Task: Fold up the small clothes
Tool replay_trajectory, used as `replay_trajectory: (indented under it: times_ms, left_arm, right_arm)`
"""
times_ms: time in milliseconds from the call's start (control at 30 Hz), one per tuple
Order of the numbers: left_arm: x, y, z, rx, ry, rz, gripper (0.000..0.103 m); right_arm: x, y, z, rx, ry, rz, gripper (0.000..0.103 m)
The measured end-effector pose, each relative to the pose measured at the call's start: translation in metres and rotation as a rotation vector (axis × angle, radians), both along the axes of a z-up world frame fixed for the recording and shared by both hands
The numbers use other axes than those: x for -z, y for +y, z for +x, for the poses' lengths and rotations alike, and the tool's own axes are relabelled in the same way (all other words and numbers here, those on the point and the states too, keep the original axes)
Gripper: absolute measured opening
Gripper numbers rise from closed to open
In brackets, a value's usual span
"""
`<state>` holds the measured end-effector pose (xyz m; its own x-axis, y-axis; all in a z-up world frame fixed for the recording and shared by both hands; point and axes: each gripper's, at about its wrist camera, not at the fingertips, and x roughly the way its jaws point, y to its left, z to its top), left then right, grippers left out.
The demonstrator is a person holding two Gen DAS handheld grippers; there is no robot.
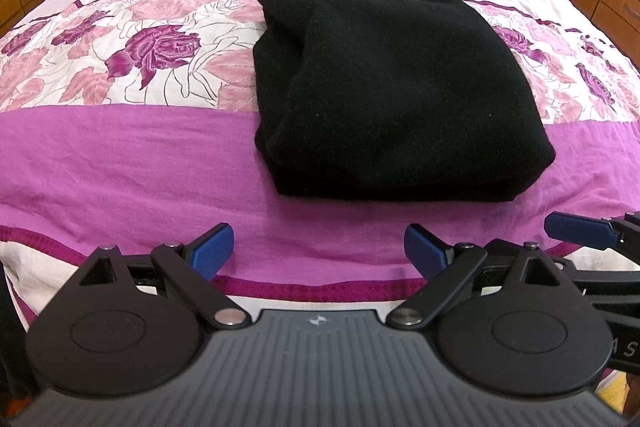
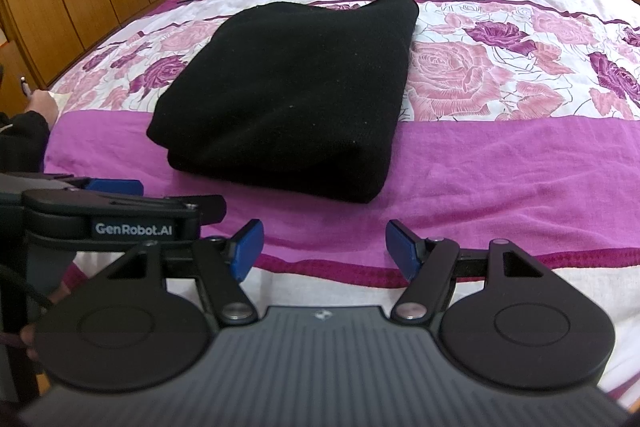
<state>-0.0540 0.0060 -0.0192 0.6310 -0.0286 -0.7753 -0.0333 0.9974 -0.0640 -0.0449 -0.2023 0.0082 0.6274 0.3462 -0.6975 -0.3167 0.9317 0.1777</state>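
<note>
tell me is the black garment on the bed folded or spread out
Folded: the black garment sits as a compact, thick rectangle with stacked layers along its near edge on the bedspread.

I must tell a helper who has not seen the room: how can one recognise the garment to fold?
Find the bed with the pink and purple rose-print cover. The black knitted garment lies folded across its plain purple band and roses. Nothing else there is plain black.
</note>
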Motion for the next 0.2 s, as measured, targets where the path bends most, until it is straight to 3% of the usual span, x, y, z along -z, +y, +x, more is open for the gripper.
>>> replay_trajectory:
  times_ms: [200]
  left_arm:
    - [-0.0009,-0.0022,0.0009,0.002,0.0,0.015,0.095]
  right_arm:
    - [0.0,-0.0008,0.0004,0.0,0.003,0.005,0.069]
